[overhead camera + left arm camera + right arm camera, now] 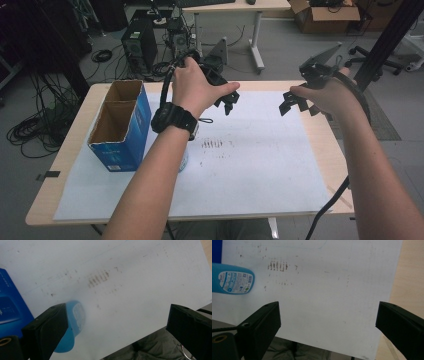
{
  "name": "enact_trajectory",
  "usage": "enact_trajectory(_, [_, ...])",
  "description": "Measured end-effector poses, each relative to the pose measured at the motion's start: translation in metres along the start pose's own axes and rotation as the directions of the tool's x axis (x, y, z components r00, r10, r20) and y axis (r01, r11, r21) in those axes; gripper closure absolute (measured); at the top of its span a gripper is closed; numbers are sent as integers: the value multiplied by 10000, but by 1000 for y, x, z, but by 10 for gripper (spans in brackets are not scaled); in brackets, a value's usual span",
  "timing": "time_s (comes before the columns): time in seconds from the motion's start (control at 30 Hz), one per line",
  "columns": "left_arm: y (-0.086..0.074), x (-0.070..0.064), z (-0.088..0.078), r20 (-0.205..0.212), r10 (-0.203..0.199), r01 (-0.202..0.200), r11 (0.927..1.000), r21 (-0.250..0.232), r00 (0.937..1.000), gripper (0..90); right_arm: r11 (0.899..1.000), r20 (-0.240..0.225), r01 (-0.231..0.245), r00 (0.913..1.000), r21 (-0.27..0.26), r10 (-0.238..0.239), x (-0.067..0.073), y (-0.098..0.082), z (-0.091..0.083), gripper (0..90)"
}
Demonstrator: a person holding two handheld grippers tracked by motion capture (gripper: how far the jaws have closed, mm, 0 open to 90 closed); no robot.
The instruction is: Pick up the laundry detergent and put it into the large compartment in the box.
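- Black fingers of the left gripper [227, 102] stand wide apart with nothing between them, held above the far middle of the white sheet [260, 165].
- Black fingers of the right gripper [296, 102] are likewise spread wide and empty, raised over the sheet's far right part, well apart from the left gripper.
- Each gripper is held by a hand: the left hand [197, 90] wears a black watch [174, 120] at the wrist, and a cable trails from the right hand [327, 95] down past the forearm.
- A blue bottle [232, 278] with a printed label lies on its side on the sheet, near the person's edge, just beside the blue box [122, 125].
- The box stands open-topped at the left of the wooden surface [75, 135], its cardboard inside split into two compartments.
- Brown smudge marks [212, 144] sit mid-sheet.
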State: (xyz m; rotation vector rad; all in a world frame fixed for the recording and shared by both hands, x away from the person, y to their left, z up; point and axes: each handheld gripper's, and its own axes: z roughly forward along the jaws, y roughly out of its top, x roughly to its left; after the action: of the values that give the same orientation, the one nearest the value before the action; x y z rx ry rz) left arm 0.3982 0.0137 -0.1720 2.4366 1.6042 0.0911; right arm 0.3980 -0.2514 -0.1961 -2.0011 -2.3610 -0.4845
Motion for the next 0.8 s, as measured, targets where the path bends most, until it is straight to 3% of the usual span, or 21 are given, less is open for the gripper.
enact_trajectory(0.2, [-5, 17, -4, -266, -212, 215, 9997, 107, 9994, 42, 10000, -5, -37, 10000, 11, 37, -4, 0, 3, 62])
enact_trajectory(0.43, [-15, 40, -8, -536, -720, 730, 9972, 156, 9960, 42, 9999, -23, -73, 10000, 92, 73, -4, 1, 6, 63])
enact_trajectory(0.8, [-31, 65, -3, -665, -1195, 1212, 9924, 217, 9906, 43, 9999, -21, 6, 10000, 127, -5, 1, 2, 13, 67])
